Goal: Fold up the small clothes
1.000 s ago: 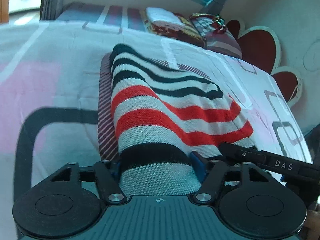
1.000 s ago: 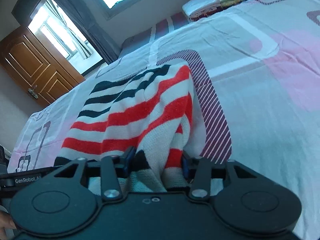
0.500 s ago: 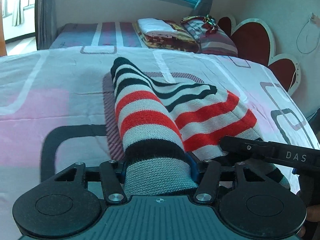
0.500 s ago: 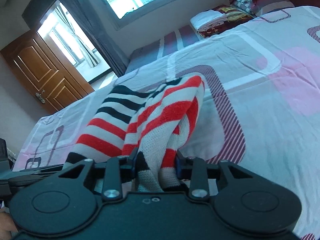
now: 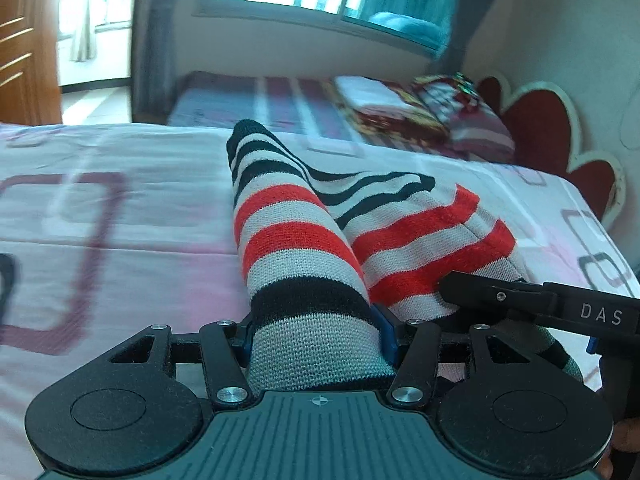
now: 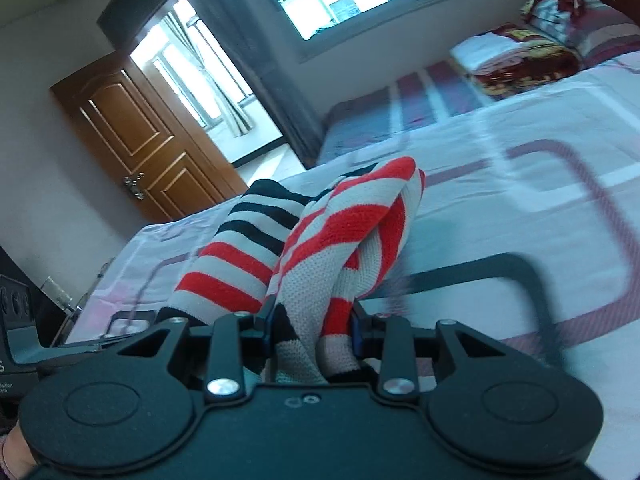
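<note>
Striped sweater point(image 5: 304, 264) bunched inside both claws (pinched tight)

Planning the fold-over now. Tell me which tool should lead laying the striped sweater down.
Probably the left tool. It clamps a smooth, rolled edge of the striped sweater, while the right tool pinches a bunched, twisted wad that would likely land wrinkled on the bed. Both are shut on it.

Left gripper point(image 5: 316, 334) and right gripper point(image 6: 314, 330), low in frame, each have fingers clamped on striped knit point(image 5: 304, 248).
</note>
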`<state>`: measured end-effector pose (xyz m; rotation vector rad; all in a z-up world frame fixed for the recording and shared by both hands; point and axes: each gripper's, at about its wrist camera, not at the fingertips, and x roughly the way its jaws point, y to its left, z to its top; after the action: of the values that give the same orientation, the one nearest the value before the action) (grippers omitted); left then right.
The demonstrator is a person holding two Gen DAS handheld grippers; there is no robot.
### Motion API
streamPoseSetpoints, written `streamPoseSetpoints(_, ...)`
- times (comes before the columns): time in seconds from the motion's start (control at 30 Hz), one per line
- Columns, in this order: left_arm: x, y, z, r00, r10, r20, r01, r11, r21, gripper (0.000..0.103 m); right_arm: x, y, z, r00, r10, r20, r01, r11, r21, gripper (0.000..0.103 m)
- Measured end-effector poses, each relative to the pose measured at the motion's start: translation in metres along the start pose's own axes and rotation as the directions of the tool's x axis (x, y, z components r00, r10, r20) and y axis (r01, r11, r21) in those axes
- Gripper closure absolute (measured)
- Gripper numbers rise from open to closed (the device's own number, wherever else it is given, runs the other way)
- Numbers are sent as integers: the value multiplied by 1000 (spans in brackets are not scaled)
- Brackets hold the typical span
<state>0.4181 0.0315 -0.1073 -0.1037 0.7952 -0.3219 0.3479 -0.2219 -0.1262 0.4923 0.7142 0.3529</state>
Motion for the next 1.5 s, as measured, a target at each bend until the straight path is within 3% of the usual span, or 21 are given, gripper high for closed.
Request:
streamPoseSetpoints(0.17,-9,85,4,999,45,14,-45,999,-1,48,54,68,-16,1000,28,-3,-28,1000,-7,70)
streamPoseSetpoints(0.4,24,172,-1,997,81,-1,-81,997,-8,48,129,114,-37,999,39,-18,-39,999,4,70)
streamPoseSetpoints(0.5,32,197,-16,999,50,4,-50,996,-77,35,157,117,-48,998,-24,-60,22,999,-28,70)
streamPoseSetpoints(0.57,31,199,-21,998,59,23,-58,997,-61,30,163,112,-55,996,-60,-61,57,998,-38,66)
streamPoseSetpoints(0.73,-4,186,-25,990,119,79,-116,992,-44,30,160,112,-52,992,-109,-59,106,994,-38,59)
streamPoseSetpoints(0.83,-30,182,-28,986,124,113,-123,992,-12,30,134,128,-48,990,-143,1,142,985,-98,59)
streamPoseSetpoints(1.07,-25,176,-50,987,153,48,-155,987,40,28,101,180,-79,989,-146,35,150,947,-283,66)
streamPoseSetpoints(1.13,-22,176,-51,988,151,44,-153,987,44,26,104,179,-96,983,-182,10,177,939,-294,66)
streamPoseSetpoints(1.23,-23,177,-53,990,139,21,-140,990,35,26,112,173,-119,956,-293,13,279,894,-350,66)
streamPoseSetpoints(1.37,-37,176,-46,990,143,12,-143,990,2,25,111,172,-113,951,-308,-15,292,917,-273,64)
streamPoseSetpoints(1.5,-58,172,-41,991,135,17,-135,991,-5,24,83,193,-110,956,-288,60,295,932,-210,58)
